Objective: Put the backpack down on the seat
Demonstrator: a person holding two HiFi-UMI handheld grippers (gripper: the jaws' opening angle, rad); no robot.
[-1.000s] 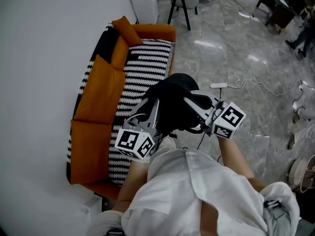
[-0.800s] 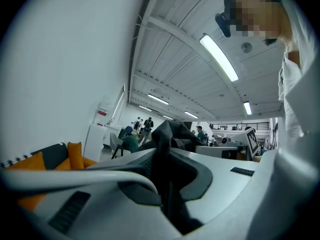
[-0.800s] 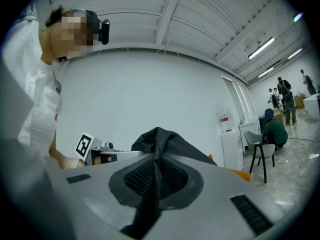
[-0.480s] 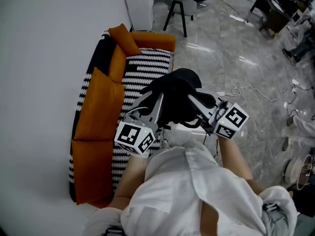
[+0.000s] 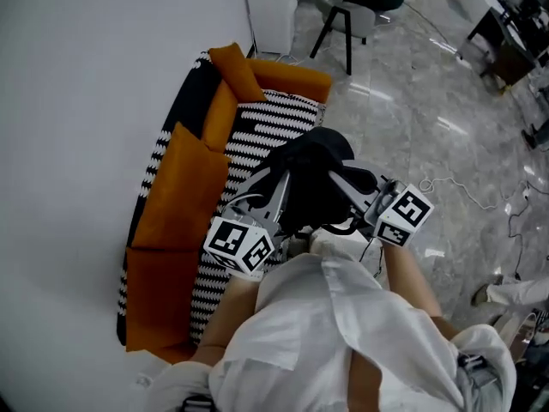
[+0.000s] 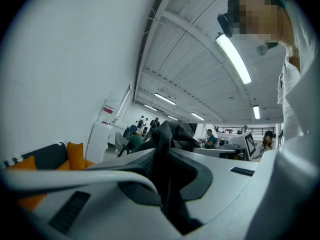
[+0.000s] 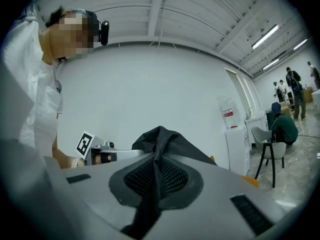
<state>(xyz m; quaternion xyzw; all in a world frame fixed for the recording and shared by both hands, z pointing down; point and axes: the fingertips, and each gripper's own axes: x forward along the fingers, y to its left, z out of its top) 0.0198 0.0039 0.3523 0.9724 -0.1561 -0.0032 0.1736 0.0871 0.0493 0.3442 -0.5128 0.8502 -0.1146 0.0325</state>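
Head view: backpack (image 5: 310, 177) hangs over sofa's (image 5: 184, 187) front edge.

Sofa (image 5: 159, 303): orange frame, set along a white wall. Seat (image 5: 257, 136): black-and-white zigzag cover. On seat: two orange cushions, one (image 5: 237, 69) at far end, one (image 5: 184, 183) midway, both against the backrest. Floor (image 5: 412, 127): polished grey stone, carrying chair (image 5: 343, 11) and white cable (image 5: 463, 191).

Head camera up top, staring steeply down over the person's shoulders at the sofa (image 5: 184, 187) and floor (image 5: 429, 127). Cameras on the left tongs (image 6: 164, 159) and right tongs (image 7: 156, 169) ride low, tilted ceilingward, hard against the backpack (image 7: 165, 136), which all three views share.
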